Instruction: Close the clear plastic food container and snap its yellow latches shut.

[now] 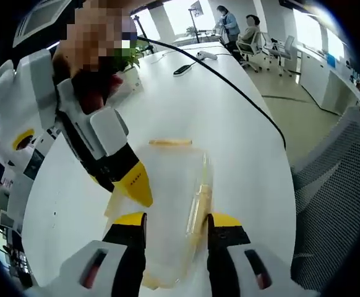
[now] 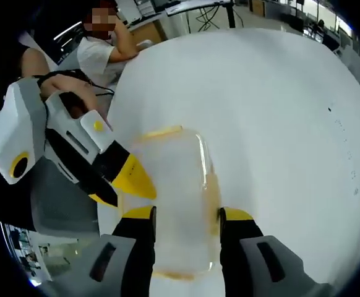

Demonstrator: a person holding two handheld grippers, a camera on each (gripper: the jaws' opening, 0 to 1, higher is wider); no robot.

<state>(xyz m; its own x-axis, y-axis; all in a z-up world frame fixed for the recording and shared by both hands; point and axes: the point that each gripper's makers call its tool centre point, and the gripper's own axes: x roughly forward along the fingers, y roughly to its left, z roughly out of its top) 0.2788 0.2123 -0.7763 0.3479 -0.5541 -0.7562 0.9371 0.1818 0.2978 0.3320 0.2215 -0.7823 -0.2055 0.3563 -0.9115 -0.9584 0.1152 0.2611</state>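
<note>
Landmark: I take the clear container (image 1: pixel 171 204) on the white table (image 1: pixel 229 124) as my reference for every position below.

Other gripper, left gripper view: I see the right gripper (image 1: pixel 133 182) entering from the left of the container, its yellow tip at the container's left edge; I cannot tell whether it touches.

Left gripper: my left gripper (image 1: pixel 177 226) has its jaws spread wide, one on each side of the near end of the container. The jaws sit just beside the walls, and I cannot confirm a grip.

Container lid: I see the lid lying on the container. A yellow latch (image 1: pixel 200 201) runs along its right side and another latch (image 1: pixel 169 142) along its far edge; I cannot tell whether either is snapped.

Cable: a black cable (image 1: pixel 242 93) crosses the table beyond the container.

Chair: a mesh chair (image 1: pixel 331 185) stands right of the container, off the table.

Other gripper, right gripper view: I see the left gripper (image 2: pixel 133 179) at the container's (image 2: pixel 177 204) left edge.

Right gripper: my right gripper (image 2: pixel 186 219) is wide open, jaws flanking the container's near end, clamped on nothing.

Person: a seated person (image 2: pixel 99 52) is beyond the container, at the table's (image 2: pixel 279 124) far left edge.
</note>
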